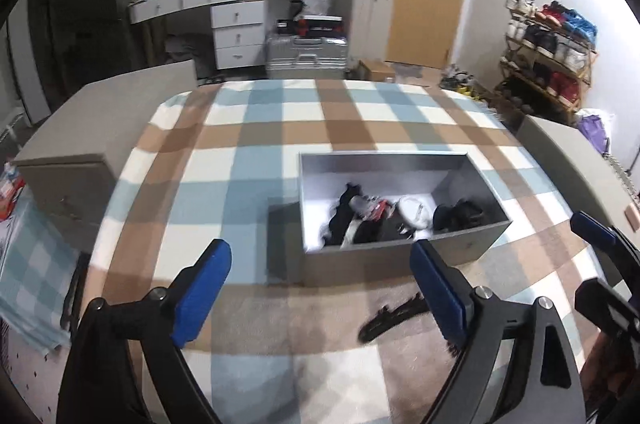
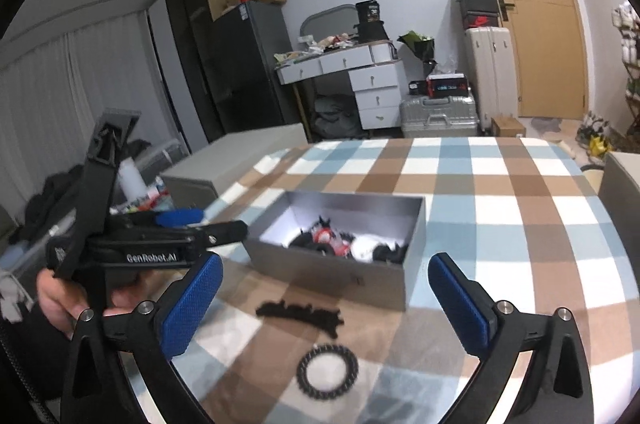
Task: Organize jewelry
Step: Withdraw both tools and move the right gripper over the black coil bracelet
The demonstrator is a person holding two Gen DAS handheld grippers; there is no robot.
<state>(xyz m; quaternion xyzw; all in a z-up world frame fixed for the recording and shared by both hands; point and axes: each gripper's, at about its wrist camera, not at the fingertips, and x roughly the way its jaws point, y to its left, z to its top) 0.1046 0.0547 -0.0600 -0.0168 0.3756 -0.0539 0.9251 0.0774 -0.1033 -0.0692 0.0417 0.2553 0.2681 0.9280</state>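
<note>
while both the left gripper (image 1: 320, 288) and right gripper (image 2: 326, 300) hang spread wide and empty, a black bracelet (image 2: 327, 371) and black chain (image 2: 300, 314) lie on the checked cloth (image 2: 500, 224) just before the grey box (image 2: 340, 272).

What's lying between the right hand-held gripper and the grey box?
In the right wrist view, a black ring bracelet and a black strip piece on the checked cloth.

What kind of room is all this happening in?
Most likely a lived-in bedroom or spare room at home: a white dresser heaped with clutter, suitcases by a wooden door, and a shoe rack.
</note>
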